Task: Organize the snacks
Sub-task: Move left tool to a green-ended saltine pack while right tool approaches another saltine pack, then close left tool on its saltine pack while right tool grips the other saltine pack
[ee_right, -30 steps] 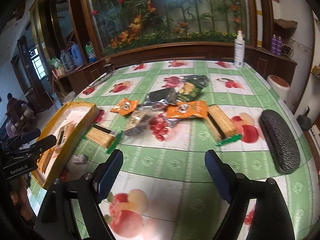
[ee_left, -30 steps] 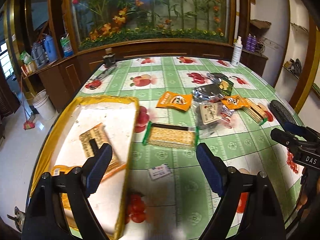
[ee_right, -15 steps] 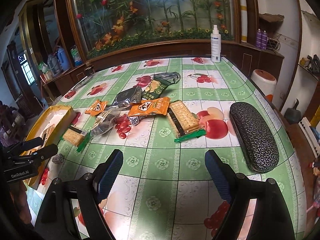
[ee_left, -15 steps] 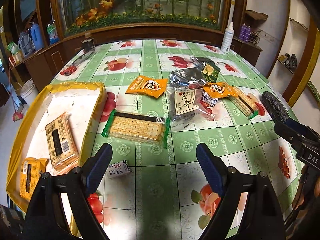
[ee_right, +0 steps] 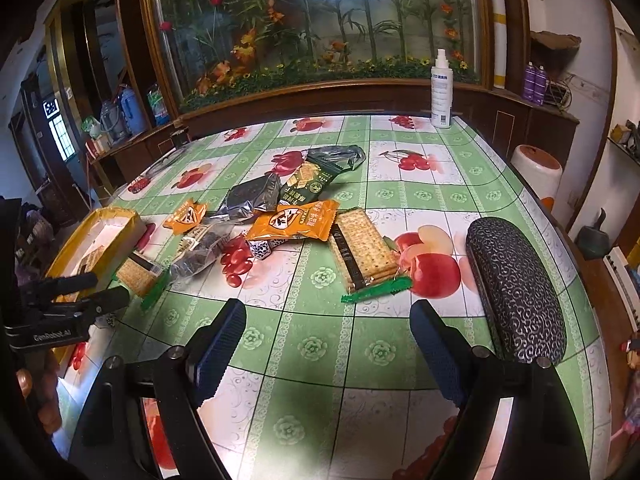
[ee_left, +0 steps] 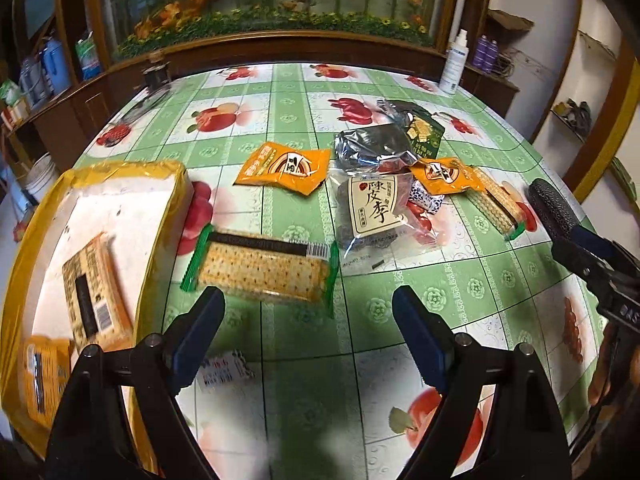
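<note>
My left claw [ee_left: 308, 312] hangs spread wide and empty over the bench [ee_left: 360, 336]. Just beyond its tips lies the green-ended cracker pack [ee_left: 262, 266], its long axis running across the gap between my fingers, so I judge a wrist turn is needed. The yellow tray [ee_left: 160, 216] sits left of it. My right claw [ee_right: 326, 328], equally open and empty, faces another cracker pack [ee_right: 362, 246] farther ahead.

left wrist: looking down past its jaws, near the yellow tray [ee_left: 168, 216] | right wrist: looking farther right | both sharing the snack pile [ee_right: 280, 216]
</note>
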The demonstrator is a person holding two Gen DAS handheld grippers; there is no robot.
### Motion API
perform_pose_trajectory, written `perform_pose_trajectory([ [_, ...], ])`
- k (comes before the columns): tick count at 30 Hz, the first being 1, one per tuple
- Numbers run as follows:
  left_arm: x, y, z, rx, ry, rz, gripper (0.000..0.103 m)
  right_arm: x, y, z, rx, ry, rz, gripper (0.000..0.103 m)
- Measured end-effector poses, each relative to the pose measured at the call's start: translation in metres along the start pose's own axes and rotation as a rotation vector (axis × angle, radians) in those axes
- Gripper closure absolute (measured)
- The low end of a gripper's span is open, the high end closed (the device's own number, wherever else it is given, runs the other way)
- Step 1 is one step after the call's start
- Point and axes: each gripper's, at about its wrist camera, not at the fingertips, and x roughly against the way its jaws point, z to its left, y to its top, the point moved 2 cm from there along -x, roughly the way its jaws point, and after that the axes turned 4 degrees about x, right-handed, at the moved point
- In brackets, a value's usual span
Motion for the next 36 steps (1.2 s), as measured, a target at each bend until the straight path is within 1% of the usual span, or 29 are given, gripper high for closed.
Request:
perform_pose_trajectory([
  [3, -0.011, 0.005, 0.006, -0.017, 0.019, 0.025, 0.017, -0.012, 0.003, -0.007, -0.013, -0.006, 0.018, 0.016],
  [8, -0.028, 0.009, 0.006, -0.032, 0.058, 0.037, 0.017, -0.030, 0.007, -0.015, -0.057, 0.000, 0.055, 0.016],
  [11, -0.034, 0.011, 0.007, -0.043, 0.087, 0.037, 0.017, -0.038, 0.008, -0.013, -0.050, -0.005, 0.065, 0.016],
  [14, -0.040, 0.014, 0.008, -0.057, 0.100, 0.039, 0.017, -0.044, 0.009, -0.011, -0.042, -0.004, 0.072, 0.016],
  [24, -0.047, 0.017, 0.011, -0.085, 0.117, 0.026, 0.017, -0.063, 0.017, -0.002, 0.011, -0.022, 0.099, 0.016],
  [28, -0.049, 0.019, 0.013, -0.101, 0.119, 0.019, 0.012, -0.073, 0.019, 0.004, 0.029, -0.024, 0.110, 0.015],
  [32, -0.052, 0.020, 0.013, -0.114, 0.110, 0.023, 0.011, -0.080, 0.022, 0.006, 0.039, -0.033, 0.115, 0.015],
  [36, -0.056, 0.021, 0.017, -0.098, 0.098, 0.030, 0.005, -0.086, 0.026, 0.004, 0.045, -0.037, 0.111, 0.013],
])
